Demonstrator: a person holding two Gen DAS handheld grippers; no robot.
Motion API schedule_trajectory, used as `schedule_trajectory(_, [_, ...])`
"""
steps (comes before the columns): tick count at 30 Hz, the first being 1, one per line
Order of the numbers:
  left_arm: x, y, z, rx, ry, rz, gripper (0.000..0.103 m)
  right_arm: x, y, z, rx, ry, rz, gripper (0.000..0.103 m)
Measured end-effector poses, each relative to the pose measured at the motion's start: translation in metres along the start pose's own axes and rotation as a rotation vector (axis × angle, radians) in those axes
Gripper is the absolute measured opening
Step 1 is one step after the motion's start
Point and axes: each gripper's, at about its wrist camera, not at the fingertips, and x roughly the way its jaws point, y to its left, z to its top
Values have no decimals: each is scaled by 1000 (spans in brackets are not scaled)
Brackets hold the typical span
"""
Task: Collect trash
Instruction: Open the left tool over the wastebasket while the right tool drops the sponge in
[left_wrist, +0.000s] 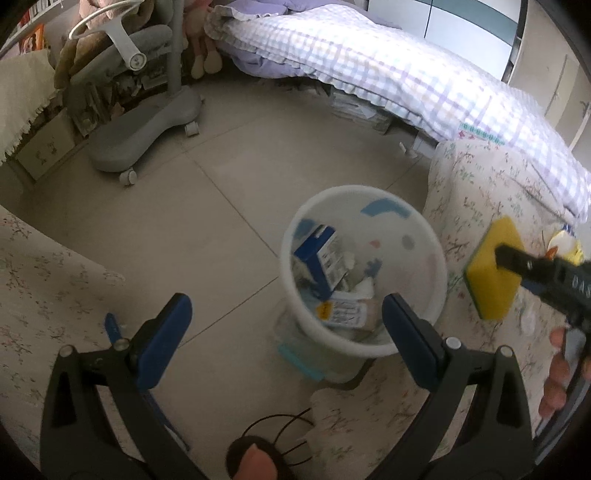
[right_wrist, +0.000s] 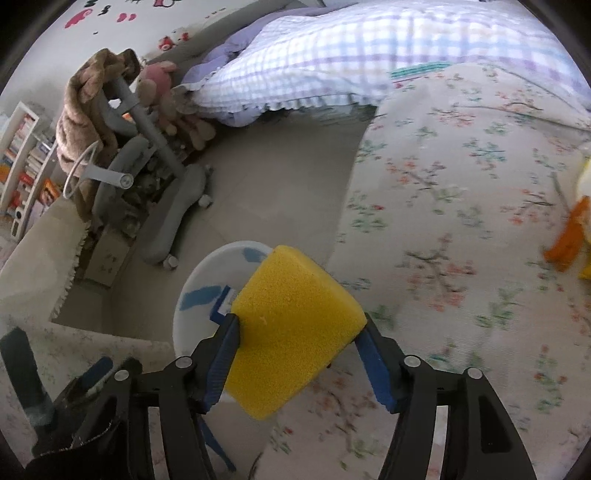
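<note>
Now my right gripper (right_wrist: 295, 354) clamps yellow rectangular foam sponge (right_wrist: 291, 332) above white round plastic trash bin (left_wrist: 369, 277); my left gripper (left_wrist: 284, 332) gapes wide, empty. Around: grey floor tiles (left_wrist: 207, 177), floral bedspread (right_wrist: 461, 229), checked quilt (left_wrist: 388, 70).

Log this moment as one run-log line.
left gripper: open, empty | right gripper: holds yellow sponge | white bin: on floor, trash inside

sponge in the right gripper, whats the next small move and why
Probably carry the yellow sponge a bit further left, over the white bin, before letting go. The right gripper holds it at the bin's edge beside the floral cover; the left gripper is open and empty.
</note>
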Motion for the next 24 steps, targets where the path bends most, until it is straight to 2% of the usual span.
schedule_trajectory(5, [-3,10,-4,3,4,4,102,9,7,-2,16,-5,67,83])
schedule_trajectory(16, [-8,6,-7,16,2,-1,102,-16,13,-3,-46,-52,-1,83])
schedule_trajectory(24, [-21,-20,-10,43,8,-47,102,-62,-7,-10,-53,-51,-95,83])
